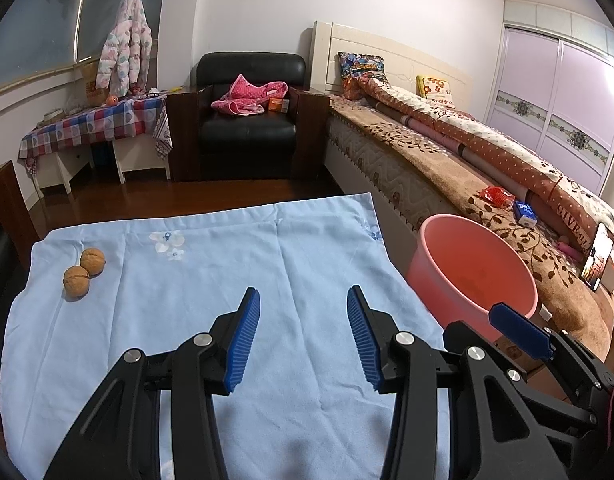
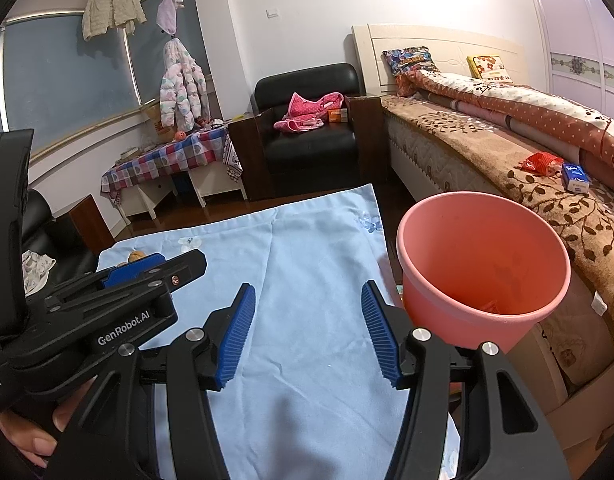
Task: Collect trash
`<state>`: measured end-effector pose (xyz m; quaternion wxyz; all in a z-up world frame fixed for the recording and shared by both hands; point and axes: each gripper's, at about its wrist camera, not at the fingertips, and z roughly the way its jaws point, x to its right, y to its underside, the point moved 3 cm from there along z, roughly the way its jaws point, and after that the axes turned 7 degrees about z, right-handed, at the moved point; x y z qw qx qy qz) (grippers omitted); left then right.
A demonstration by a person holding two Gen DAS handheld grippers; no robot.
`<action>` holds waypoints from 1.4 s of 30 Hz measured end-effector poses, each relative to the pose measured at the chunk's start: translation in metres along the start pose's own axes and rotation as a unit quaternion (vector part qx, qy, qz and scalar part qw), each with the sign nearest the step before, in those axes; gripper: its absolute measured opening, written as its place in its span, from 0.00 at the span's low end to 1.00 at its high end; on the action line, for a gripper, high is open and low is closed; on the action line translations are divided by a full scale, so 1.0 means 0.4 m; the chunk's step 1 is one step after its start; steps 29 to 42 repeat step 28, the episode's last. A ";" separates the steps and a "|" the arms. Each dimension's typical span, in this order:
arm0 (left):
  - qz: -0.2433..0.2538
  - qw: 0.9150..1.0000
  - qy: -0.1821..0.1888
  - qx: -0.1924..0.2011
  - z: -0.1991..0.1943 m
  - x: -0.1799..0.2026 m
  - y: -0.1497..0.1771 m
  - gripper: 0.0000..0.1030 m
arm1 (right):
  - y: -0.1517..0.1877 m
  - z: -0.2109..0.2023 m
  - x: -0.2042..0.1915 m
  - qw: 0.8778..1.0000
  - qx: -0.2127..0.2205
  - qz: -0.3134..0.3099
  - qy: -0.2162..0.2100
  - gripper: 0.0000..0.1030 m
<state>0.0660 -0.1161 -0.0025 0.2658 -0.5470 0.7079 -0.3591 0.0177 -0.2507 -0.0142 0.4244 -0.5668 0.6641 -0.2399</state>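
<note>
Hovering spread and empty, my left gripper [image 1: 303, 336] faces two walnuts [image 1: 84, 273] at the table's [image 1: 195, 280] far left; I should swing left and straddle one squarely. My right gripper [image 2: 307, 332], also spread, waits beside the pink bucket [image 2: 483, 256].

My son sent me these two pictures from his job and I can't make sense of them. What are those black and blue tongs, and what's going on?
They are two hand-held claws, each carrying its own camera. One picture looks along the left claw, the other along the right claw. Both are open and hold nothing. Below them lies a light blue cloth with two walnuts near its far left corner. A pink bucket stands at the right, beside the bed, probably for the trash.
</note>
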 end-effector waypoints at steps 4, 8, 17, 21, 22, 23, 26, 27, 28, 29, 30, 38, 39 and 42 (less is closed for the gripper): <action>-0.001 1.000 -0.001 -0.002 -0.007 -0.003 0.007 0.44 | 0.002 -0.002 0.001 1.000 -0.001 0.000 0.000 0.54; -0.001 1.000 -0.001 -0.003 -0.006 -0.002 0.006 0.44 | 0.001 -0.002 0.001 1.000 -0.001 0.000 0.000 0.54; 0.002 1.000 -0.005 0.002 -0.010 -0.002 0.008 0.44 | -0.002 -0.002 0.000 1.000 -0.001 0.000 0.000 0.54; 0.001 1.000 -0.006 0.000 -0.010 -0.004 0.020 0.44 | -0.004 -0.001 0.000 1.000 -0.002 0.000 0.001 0.54; 0.000 1.000 -0.005 -0.003 -0.007 -0.007 0.023 0.44 | 0.000 -0.006 -0.001 1.000 -0.002 0.000 0.001 0.54; 0.000 1.000 -0.005 -0.007 0.001 -0.007 0.022 0.44 | -0.004 -0.001 0.000 1.000 -0.002 0.000 0.001 0.54; -0.002 1.000 -0.005 -0.009 0.003 -0.013 0.023 0.44 | -0.003 0.000 0.004 1.000 -0.002 0.000 0.000 0.54; -0.002 1.000 -0.004 -0.009 -0.001 -0.014 0.027 0.44 | -0.001 -0.003 0.004 1.000 -0.003 0.000 0.000 0.54; -0.001 1.000 -0.005 -0.009 0.003 -0.013 0.022 0.44 | -0.004 0.000 0.004 1.000 -0.003 0.000 0.000 0.54; -0.001 1.000 -0.005 -0.009 0.003 -0.013 0.022 0.44 | -0.004 0.000 0.004 1.000 -0.003 0.000 0.000 0.54; -0.001 1.000 -0.005 -0.009 0.003 -0.013 0.022 0.44 | -0.004 0.000 0.004 1.000 -0.003 0.000 0.000 0.54; -0.001 1.000 -0.005 -0.009 0.003 -0.013 0.022 0.44 | -0.004 0.000 0.004 1.000 -0.003 0.000 0.000 0.54; -0.001 1.000 -0.005 -0.009 0.003 -0.013 0.022 0.44 | -0.004 0.000 0.004 1.000 -0.003 0.000 0.000 0.54; -0.001 1.000 -0.005 -0.009 0.003 -0.013 0.022 0.44 | -0.004 0.000 0.004 1.000 -0.003 0.000 0.000 0.54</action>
